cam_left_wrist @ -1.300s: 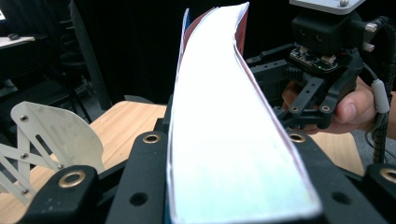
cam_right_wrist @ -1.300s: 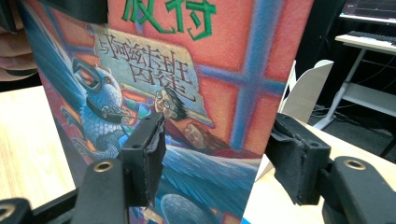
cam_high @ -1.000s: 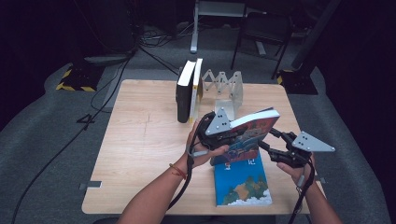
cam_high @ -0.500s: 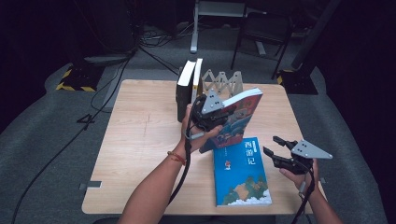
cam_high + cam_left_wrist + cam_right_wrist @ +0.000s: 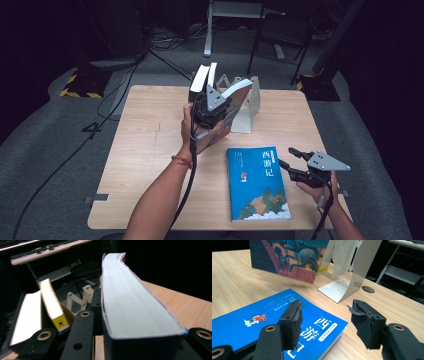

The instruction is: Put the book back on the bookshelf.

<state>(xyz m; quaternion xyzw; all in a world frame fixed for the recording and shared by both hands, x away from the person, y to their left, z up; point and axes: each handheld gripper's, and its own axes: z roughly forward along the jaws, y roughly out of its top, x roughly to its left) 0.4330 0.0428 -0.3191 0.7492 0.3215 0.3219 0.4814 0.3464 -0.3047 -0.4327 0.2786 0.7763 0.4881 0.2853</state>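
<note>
Since a second ago the left gripper (image 5: pixel 212 112) has carried the illustrated book (image 5: pixel 227 117) toward 12 o'clock, jaws clamped on it, near the metal bookend (image 5: pixel 247 107). Right gripper (image 5: pixel 295 167) hangs empty, jaws apart, at the blue book's (image 5: pixel 257 182) 3 o'clock.

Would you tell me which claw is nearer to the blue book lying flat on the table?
Right. The right claw hangs open beside the blue book; the left claw, gripping another book, is raised farther off.
</note>
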